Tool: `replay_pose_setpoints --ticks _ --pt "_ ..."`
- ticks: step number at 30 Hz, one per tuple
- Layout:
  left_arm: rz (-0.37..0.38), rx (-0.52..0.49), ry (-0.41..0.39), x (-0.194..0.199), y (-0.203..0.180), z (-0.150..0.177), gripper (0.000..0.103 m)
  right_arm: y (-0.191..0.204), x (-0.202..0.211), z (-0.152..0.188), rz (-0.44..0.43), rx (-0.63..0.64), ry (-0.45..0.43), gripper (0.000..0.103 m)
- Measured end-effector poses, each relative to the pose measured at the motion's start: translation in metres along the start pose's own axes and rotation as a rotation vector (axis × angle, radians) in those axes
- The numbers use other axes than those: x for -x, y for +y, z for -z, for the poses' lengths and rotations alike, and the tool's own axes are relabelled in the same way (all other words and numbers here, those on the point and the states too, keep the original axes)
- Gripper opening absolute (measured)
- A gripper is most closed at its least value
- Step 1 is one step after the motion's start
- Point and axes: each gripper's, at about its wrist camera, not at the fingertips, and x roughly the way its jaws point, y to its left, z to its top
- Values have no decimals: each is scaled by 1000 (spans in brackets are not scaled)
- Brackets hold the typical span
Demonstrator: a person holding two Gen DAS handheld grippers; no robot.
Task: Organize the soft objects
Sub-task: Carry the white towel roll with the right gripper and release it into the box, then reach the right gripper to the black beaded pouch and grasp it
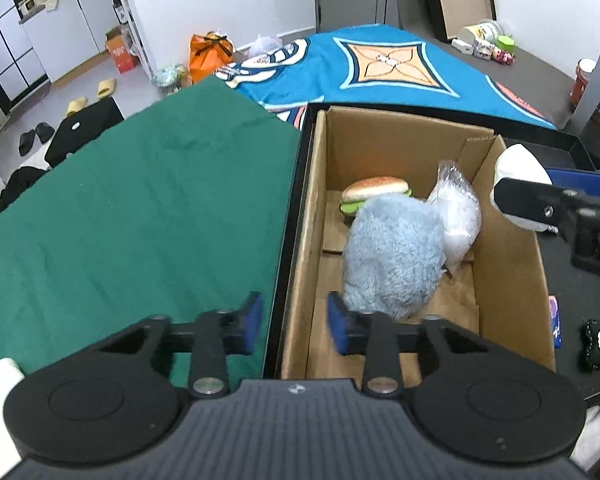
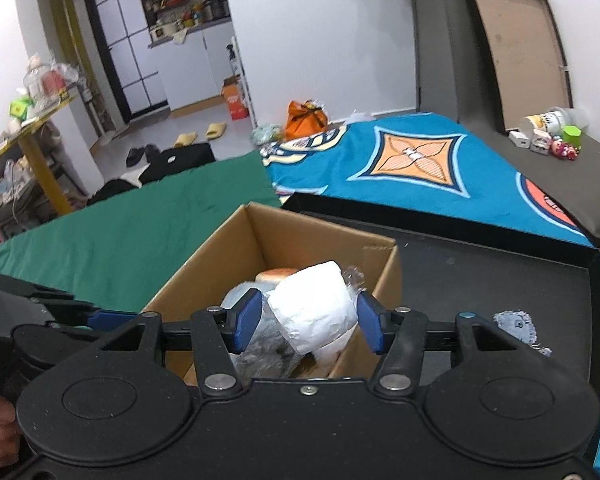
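**Q:** What are you working at, and how should it go?

**Me:** I am carrying a white paper roll over the cardboard box with my right gripper. The roll is sitting between the blue pads; the left pad is touching it, but on the right side I am seeing a sliver of gap, so I cannot tell whether the grip is firm or already slackening. My judgement: bring it fully inside the box's near right wall before letting go, and lower it toward the bare floor at the near end of the box, so it is not bouncing off the things already inside.

**Q:** And the other gripper?

**Me:** My left gripper is hanging over the box's left wall, jaws a little apart, holding nothing. I would be keeping it clear of the drop.

**Q:** How does the roll look?

**Me:** White, crumpled on its outer wrap, cylindrical, soft enough to dent. From the left wrist view it is showing just beyond the box's right wall.

**Q:** What is in the box?

**Me:** A blue plush in the middle, a toy burger behind it at the far end, and a clear bag of white filling leaning on the plush's right.
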Motion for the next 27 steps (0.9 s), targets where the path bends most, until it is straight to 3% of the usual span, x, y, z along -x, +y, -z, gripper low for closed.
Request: replay_pose_setpoints --ticks 2,5,14,27 --pt "9 -9 10 -3 -2 1 13 0 0 0 14 3 5 59" --pt "8 -6 -3 -1 -1 2 10 -5 1 1 28 -14 10 62" --pt "35 18 -23 2 5 3 9 -22 9 20 85 -134 16 63" --pt "5 -31 -50 10 -3 5 14 -46 33 44 192 -302 -40 79"
